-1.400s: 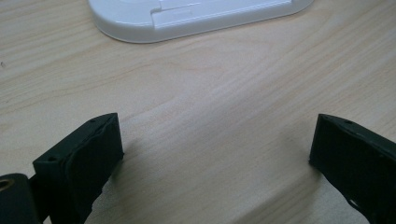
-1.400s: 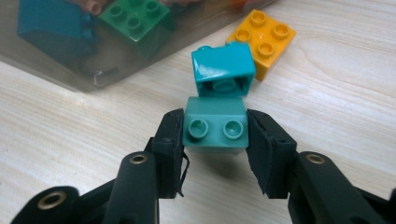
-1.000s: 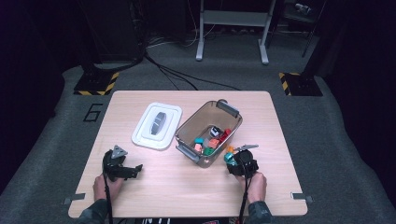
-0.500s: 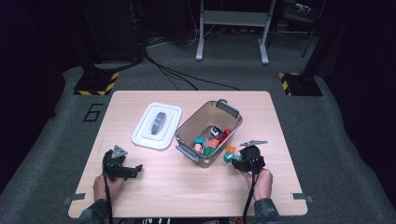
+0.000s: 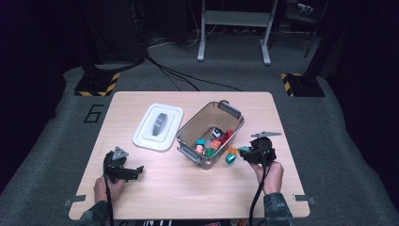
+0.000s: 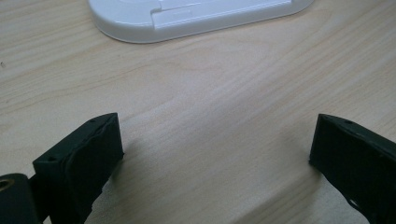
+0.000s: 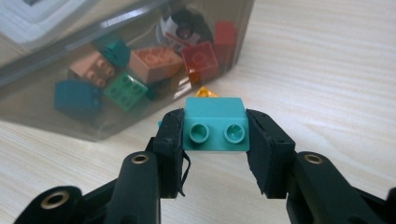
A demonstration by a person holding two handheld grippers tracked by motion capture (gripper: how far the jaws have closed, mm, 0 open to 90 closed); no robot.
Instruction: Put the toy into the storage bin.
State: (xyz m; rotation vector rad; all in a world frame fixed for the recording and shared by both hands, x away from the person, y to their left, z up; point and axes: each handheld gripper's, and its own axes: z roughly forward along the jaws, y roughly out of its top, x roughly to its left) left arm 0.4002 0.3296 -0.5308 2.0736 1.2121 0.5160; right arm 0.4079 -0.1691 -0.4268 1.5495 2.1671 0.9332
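My right gripper is shut on a teal two-stud brick, held just above the table with its studs toward the camera. In the high view this gripper sits right of a clear plastic bin, its teal brick pointing at the bin's near right corner. The bin holds several bricks in red, orange, green, teal and pink. My left gripper rests open at the front left of the table. Its jaws stand wide apart over bare wood.
A white lid lies flat left of the bin, and its edge lies ahead of the left jaws. A second teal brick and an orange one lie on the table by the bin's near corner. The wooden table has dark carpet around it.
My right gripper has shifted a little to the right and away from the table's front edge, still shut on the teal brick. The left gripper has stayed put.
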